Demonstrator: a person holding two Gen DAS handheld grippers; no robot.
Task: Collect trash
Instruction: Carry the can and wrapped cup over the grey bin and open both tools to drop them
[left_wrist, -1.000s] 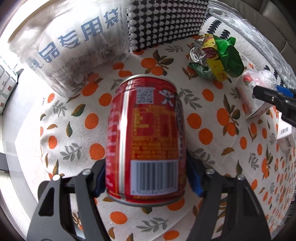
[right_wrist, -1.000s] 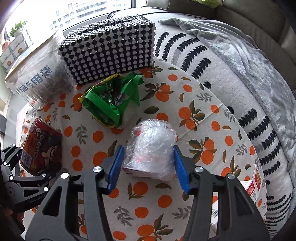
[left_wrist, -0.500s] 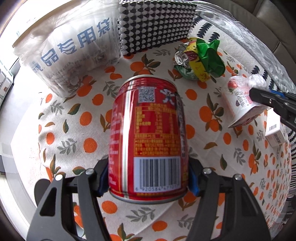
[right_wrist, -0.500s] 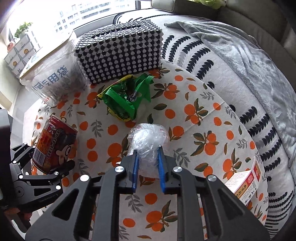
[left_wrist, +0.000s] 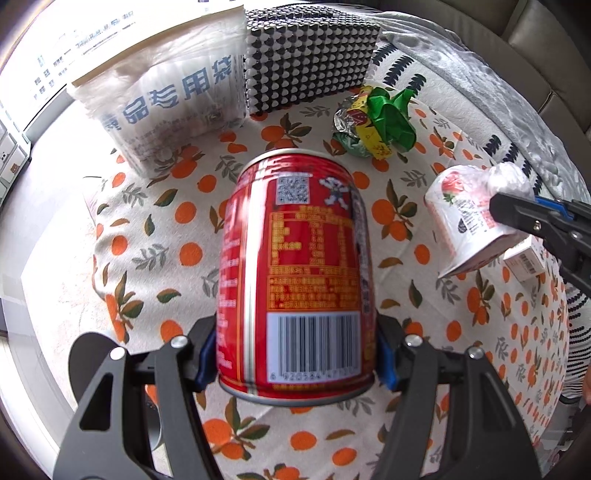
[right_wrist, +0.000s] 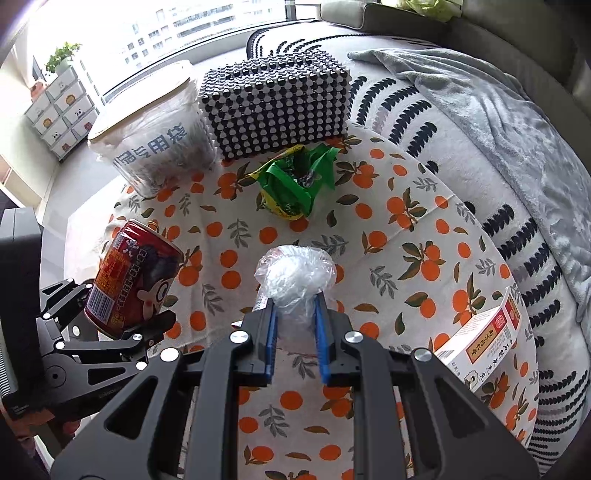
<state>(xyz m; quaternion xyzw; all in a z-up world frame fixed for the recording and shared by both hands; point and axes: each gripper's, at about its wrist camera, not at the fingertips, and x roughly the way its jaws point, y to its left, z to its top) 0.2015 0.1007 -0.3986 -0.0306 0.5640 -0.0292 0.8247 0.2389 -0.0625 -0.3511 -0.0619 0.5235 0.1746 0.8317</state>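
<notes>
Clamping a red drink can (left_wrist: 295, 273) low on its body, near the barcode end, between the blue pads of the left gripper (left_wrist: 295, 360), with the can tilting forward and hanging clear of the orange-print tablecloth (left_wrist: 155, 251); gripping low probably leaving the top free to tip into a bin. Pinching, with the right gripper (right_wrist: 294, 332) drawn narrow, a plastic-wrapped paper cup (right_wrist: 295, 280), the crinkled film bunching above the fingers (right_wrist: 271, 332) and the cup angling base-down above the cloth in the left wrist view (left_wrist: 469, 221); squeezing soft film rather than the rigid cup wall, so judging the hold less secure than the one on the can. Carrying both pieces at once, seemingly to clear two items in a single trip. Standing at the far left edge of the table, a bag-lined bin (right_wrist: 155, 147) with blue lettering, most likely the destination, closer to the can than to the cup. Still lying on the cloth, a crumpled green and yellow snack wrapper (right_wrist: 295, 184) just in front of a black-and-white studded box (right_wrist: 277, 107), and a small white carton (right_wrist: 480, 339) at the right edge, both apparently awaiting collection. Draping behind, a grey blanket (right_wrist: 498, 122) over a patterned sofa.
</notes>
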